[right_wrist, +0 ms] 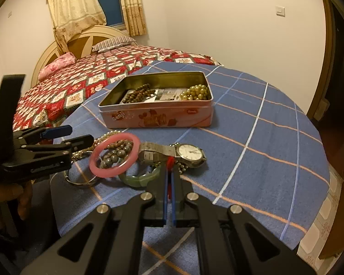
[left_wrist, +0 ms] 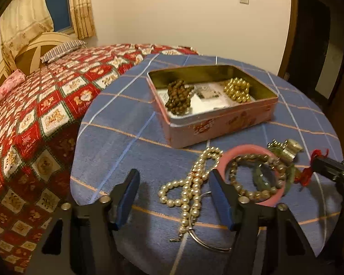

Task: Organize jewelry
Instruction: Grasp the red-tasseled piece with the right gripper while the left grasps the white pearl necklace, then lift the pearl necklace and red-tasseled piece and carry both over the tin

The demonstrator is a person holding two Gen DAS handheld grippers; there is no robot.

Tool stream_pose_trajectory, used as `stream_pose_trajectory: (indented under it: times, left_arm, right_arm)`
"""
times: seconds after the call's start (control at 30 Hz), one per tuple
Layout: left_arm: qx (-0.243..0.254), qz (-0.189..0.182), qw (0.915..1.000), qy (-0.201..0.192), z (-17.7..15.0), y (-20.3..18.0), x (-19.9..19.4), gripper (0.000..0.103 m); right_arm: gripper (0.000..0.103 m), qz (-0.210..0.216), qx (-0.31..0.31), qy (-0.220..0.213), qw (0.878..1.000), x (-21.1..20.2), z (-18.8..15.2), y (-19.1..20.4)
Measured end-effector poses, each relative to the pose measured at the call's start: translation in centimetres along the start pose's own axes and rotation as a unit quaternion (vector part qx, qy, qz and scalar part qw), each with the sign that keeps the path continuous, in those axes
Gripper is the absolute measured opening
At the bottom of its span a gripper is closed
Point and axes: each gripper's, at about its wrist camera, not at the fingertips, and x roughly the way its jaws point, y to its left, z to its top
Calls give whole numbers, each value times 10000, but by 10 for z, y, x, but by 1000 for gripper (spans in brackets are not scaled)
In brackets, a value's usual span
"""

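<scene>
An open pink tin (left_wrist: 220,123) (right_wrist: 158,116) on the blue checked table holds brown beads (left_wrist: 178,98), papers and gold beads (left_wrist: 237,89). In front of it lies a pile: a pearl necklace (left_wrist: 190,190), a pink bangle (left_wrist: 252,158) (right_wrist: 113,158), grey beads (right_wrist: 117,154), a green bangle (right_wrist: 140,178), a silver watch (right_wrist: 190,154) and a metal ring (right_wrist: 80,182). My left gripper (left_wrist: 174,178) is open and empty, with its right finger beside the pearls and the pink bangle. My right gripper (right_wrist: 169,174) is shut on a red tassel (right_wrist: 170,161) (left_wrist: 309,171) by the watch.
The round table's cloth (right_wrist: 263,151) ends close on the left and front. A bed with a red patterned quilt (left_wrist: 34,105) stands left of the table. A tiled floor (right_wrist: 325,224) shows to the right.
</scene>
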Motion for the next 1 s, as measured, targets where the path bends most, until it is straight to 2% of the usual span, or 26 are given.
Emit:
stream_pose_trajectory:
  times: [0.13,0.17,0.23,0.4,0.43,0.73,1.0]
  left_arm:
    - [230,-43,9997,83,-1,-7,6,55]
    - [244,-76,9996,88,0,-8,7,38]
    - [284,-147,9994,159,1,-9,10,13]
    - [515,-240,9984,-25,3,-20,-7,11]
    - [516,-243,9983,-86,5,-20,-12,5]
    - [275,-323,9980,-472,21,-4,-45,5]
    - [281,-392,9956,-808,41,-6,-68,5]
  right_arm:
    - [4,4,-6,39,10000,2,-1,1]
    - [4,1,-11,46,10000,2,-1,1]
    - [4,-4,-9,46,10000,2,-1,1]
    - [4,-20,8,-61,10000,-2,1,-2]
    - [4,-25,13,-80,10000,-4,1,-2]
    - [4,-61,33,-212,9998,-10,10,-6]
    - [4,-51,24,-343,9994,-17,23,-9]
